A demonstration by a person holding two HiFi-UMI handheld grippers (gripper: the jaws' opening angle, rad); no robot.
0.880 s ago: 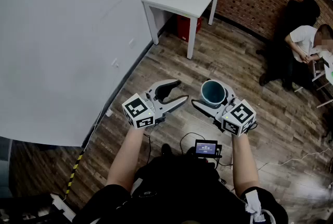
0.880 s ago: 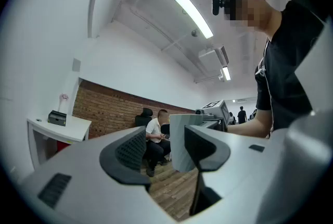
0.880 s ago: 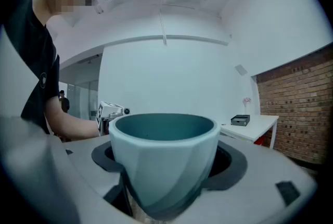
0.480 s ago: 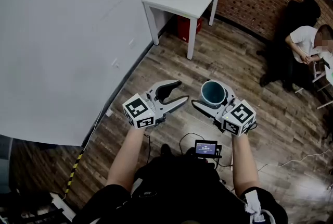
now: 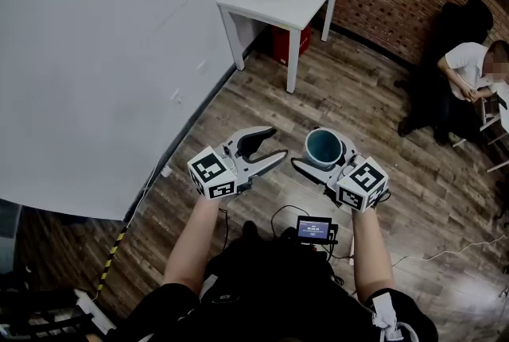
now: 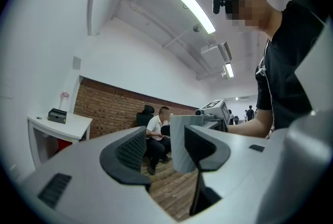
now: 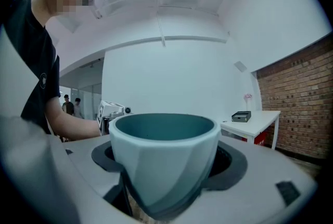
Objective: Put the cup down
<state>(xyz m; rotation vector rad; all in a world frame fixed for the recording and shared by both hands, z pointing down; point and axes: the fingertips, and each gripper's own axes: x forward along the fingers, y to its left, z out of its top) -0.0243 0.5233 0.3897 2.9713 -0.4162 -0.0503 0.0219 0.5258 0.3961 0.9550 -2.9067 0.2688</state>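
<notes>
Pale grey-blue outside and teal inside, the faceted cup (image 7: 164,155) stands upright in the air above the wooden floor (image 5: 334,86). We cannot see its base, sunk between the dark fingers (image 7: 229,163). Our right gripper (image 5: 322,156) clamps its sides; our left gripper (image 5: 274,141) holds its fingers apart, empty.

Pale teal cup (image 5: 324,146), white table (image 5: 298,2)
</notes>
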